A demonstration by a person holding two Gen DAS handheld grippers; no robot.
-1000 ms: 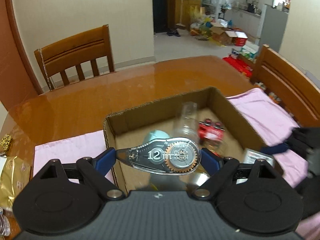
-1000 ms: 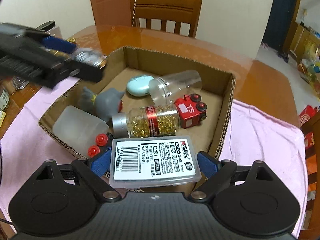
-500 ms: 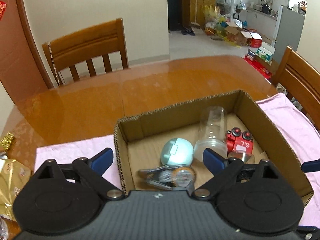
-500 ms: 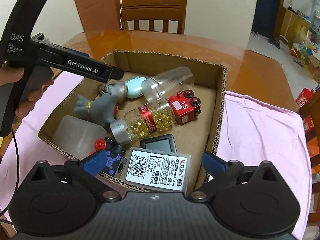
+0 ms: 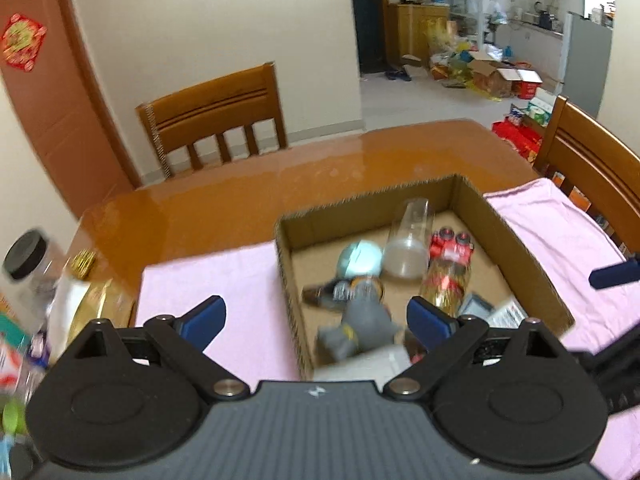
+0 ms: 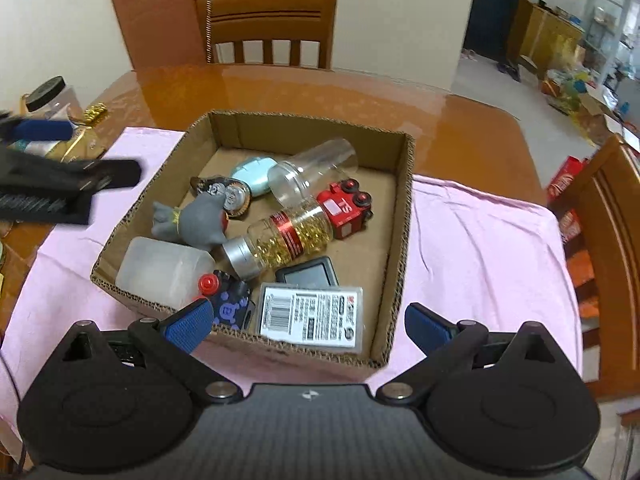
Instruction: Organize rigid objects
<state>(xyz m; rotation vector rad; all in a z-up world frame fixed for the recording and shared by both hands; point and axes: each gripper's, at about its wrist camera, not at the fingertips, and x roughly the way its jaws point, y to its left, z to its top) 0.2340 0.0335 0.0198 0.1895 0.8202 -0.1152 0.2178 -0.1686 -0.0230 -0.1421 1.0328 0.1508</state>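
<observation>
Both grippers have let go since one second ago: the correction tape roller (image 6: 224, 196) and the flat plastic case (image 6: 312, 316) that they carried now lie inside the cardboard box (image 6: 400, 216). The right gripper (image 6: 306, 322) is wide open and holds nothing, and it hangs just over the near wall of the box. The left gripper (image 5: 316, 320) is open and empty too, and has pulled back toward the box's left side, above the pink cloth (image 5: 224, 280).

Nearest to the right gripper, the plastic case lies flat in the near corner, label up. It is thin, stiff and smooth, probably light, so a hold across its short edges looks best. Beside it lie a dark flat device (image 6: 308, 276), a dark blue toy with a red knob (image 6: 228, 300) and a frosted plastic container (image 6: 164, 272), which seems light but slippery.

In the middle, the bottle of golden capsules (image 6: 288, 240) lies on its side. It looks heavier, and it is round and may roll; I would take it across the body. The grey figure (image 6: 192, 220) has a matte surface that should grip easily. Farther off are the red toy train (image 6: 348, 208), blocky and hard, the clear cup (image 6: 316, 172) on its side, thin and perhaps easy to crush, and the pale blue round case (image 6: 252, 172).
</observation>
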